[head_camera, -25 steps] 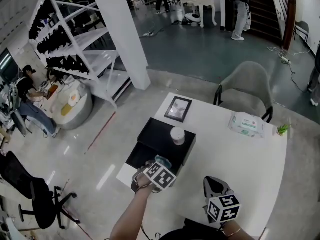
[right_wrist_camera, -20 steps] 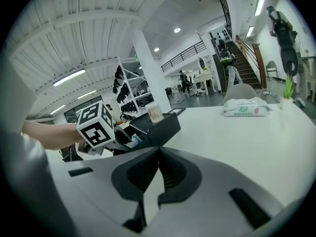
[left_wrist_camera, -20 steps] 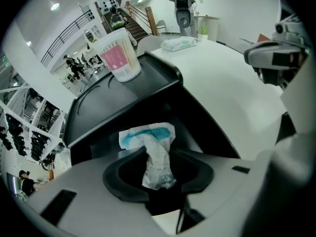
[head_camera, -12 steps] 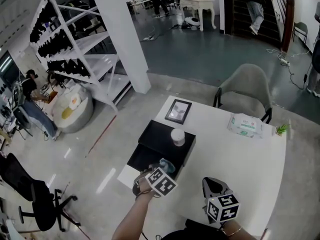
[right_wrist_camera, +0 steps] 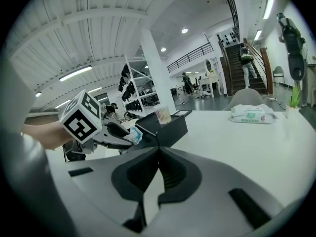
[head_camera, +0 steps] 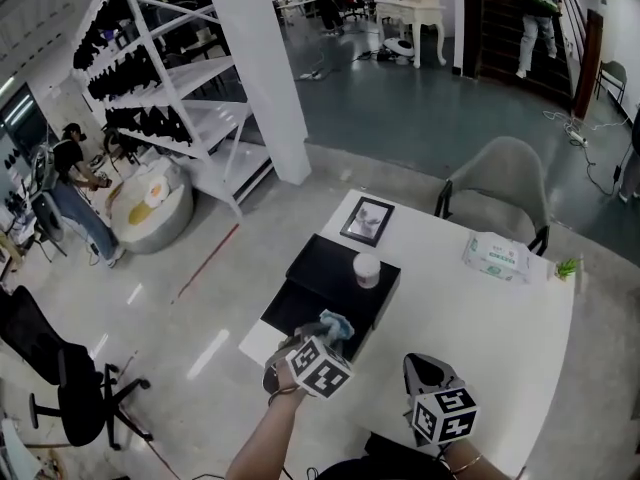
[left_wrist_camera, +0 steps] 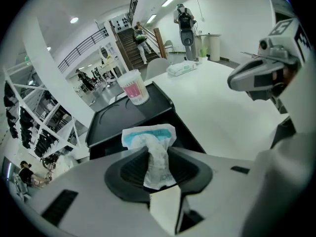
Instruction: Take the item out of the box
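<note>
While the left hand-held gripper (left_wrist_camera: pixel 157 158), jaws just closed, clamps the packet (left_wrist_camera: pixel 148 136) by 1 end, lift straight up w/o snagging the box (head_camera: pixel 322 274); right hand-held gripper (right_wrist_camera: pixel 158 158) clenched, empty.

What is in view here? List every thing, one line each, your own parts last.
table: one, white, centre
box: one, black, on the table's left edge
cup: one, white with pink label, on the box's lid
picture frame: one, black, far table corner
wipes pack: one, white and green, table's right part
plant: one, green, table's right edge
chair: one, grey, behind the table
shelf rack: one, white, floor at left
packet: one, white and blue, over the box, between the left jaws
left gripper: one, grey, jaws have just been closing, gripping the packet
right gripper: one, grey, jaws together, empty
</note>
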Motion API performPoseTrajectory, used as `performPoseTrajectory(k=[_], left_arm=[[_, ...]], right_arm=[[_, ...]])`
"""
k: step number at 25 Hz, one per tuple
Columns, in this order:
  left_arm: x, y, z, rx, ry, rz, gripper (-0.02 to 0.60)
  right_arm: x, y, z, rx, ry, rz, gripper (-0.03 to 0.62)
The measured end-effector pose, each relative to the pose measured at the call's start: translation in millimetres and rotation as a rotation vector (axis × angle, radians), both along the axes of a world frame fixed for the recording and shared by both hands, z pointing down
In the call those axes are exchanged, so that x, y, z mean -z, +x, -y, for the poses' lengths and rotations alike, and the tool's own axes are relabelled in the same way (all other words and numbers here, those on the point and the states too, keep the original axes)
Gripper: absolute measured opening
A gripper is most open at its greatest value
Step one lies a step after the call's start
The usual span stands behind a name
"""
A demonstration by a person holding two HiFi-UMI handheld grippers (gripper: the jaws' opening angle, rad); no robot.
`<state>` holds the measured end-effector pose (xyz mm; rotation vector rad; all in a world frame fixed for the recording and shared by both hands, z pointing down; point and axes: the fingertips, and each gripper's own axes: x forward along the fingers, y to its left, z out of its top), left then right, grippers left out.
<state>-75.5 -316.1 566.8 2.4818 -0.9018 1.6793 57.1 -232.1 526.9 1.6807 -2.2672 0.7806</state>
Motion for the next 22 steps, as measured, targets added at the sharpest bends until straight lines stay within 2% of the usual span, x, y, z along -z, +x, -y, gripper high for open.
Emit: performPoseTrajectory(k=[9,22], left_arm=[[33.0,-13.4,-6.4,0.087,0.075,-0.124,0.121],[57.3,-54.1,-17.3,0.284,0.13,-0.319,0.121]], right_arm=[[4.1,-14.8,0.3,0.037,0.002,0.005,0.0],[12.2,-34.3,7.8,0.097,0.025,-0.017,0.0]])
